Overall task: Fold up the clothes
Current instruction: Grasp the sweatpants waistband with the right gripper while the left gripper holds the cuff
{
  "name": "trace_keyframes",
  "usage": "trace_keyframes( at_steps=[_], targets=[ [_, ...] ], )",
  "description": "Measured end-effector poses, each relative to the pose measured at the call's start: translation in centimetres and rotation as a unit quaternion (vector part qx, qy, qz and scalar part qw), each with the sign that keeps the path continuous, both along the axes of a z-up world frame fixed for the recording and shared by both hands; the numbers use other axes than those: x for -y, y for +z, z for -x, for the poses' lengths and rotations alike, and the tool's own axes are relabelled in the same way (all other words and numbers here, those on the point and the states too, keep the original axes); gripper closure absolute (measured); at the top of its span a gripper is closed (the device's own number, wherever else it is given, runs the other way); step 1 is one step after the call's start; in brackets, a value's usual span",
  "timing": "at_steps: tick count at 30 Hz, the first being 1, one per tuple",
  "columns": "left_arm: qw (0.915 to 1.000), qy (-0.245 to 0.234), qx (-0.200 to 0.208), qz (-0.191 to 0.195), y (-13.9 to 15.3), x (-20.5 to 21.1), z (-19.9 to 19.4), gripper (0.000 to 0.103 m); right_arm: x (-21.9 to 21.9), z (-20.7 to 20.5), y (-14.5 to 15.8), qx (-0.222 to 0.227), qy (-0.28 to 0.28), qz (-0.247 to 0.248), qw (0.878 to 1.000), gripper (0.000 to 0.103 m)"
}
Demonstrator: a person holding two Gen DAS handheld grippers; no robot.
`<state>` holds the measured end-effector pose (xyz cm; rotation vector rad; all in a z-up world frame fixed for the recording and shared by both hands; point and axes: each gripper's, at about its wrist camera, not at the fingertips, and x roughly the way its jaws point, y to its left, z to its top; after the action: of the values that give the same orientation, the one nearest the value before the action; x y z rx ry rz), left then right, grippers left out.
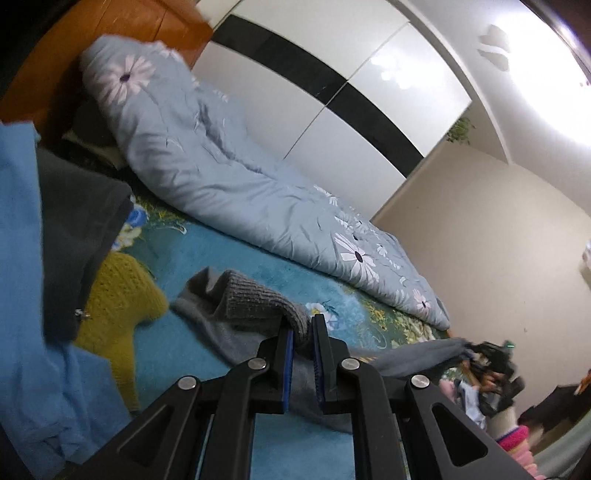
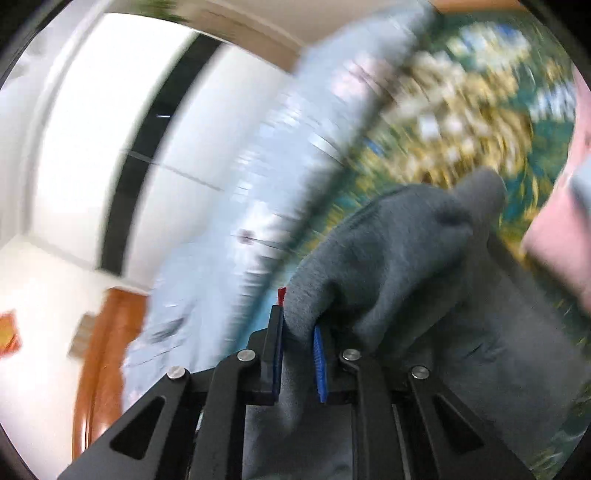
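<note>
- Left gripper [image 1: 303,332]: black 2-finger claw with blue pads, pinching the ribbed knit cuff of the grey fleece sweater [image 1: 243,306]. Cuff sits between the pads, which press on it.
- Right gripper [image 2: 297,332]: same build, jaws nearly together, pinching a bunched edge of the same grey fleece garment, by colour; fabric drapes away to the right. View heavily blurred.
- Progress, as judged: fold barely under way. The sweater lies crumpled on the teal floral plush bed cover [image 1: 207,251], sleeve rumpled, no flat crease visible. Both claws hold cloth, so spreading or a 1st fold looks like the step in hand.
- Left to do: at least 3 more garments lie unfolded at left — 1 mustard yellow knit [image 1: 122,291], 1 dark charcoal zipped garment [image 1: 77,236], 1 light blue cloth [image 1: 22,295].
- No finished folded stack in view.
- Farther: 1 pale blue daisy-print quilt [image 1: 207,173], rolled along the bed.
- Farthest: 1 white wardrobe with black band [image 1: 332,96]; 1 orange wooden headboard [image 1: 122,29].
</note>
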<state>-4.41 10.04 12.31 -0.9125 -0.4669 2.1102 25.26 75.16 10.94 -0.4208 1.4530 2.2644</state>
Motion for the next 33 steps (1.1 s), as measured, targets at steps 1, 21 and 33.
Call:
trace_keyframes(
  at_steps=[1,21,33],
  targets=[
    [1.0,0.0,0.004,0.003,-0.4,0.4,-0.4,0.091,1.0,-1.8,0.3,-0.005,0.009,-0.016,1.0,0.088],
    [0.9894,0.02,0.092,0.111,-10.1,4.8,-8.9,0.091,14.3,-20.9,-12.6,0.005,0.033,0.0,0.999,0.088],
    [0.982,0.031,0.147,0.115,-14.7,6.8,-8.4,0.091,15.4,-22.0,-15.6,0.007,0.011,0.04,0.999,0.088]
  ],
)
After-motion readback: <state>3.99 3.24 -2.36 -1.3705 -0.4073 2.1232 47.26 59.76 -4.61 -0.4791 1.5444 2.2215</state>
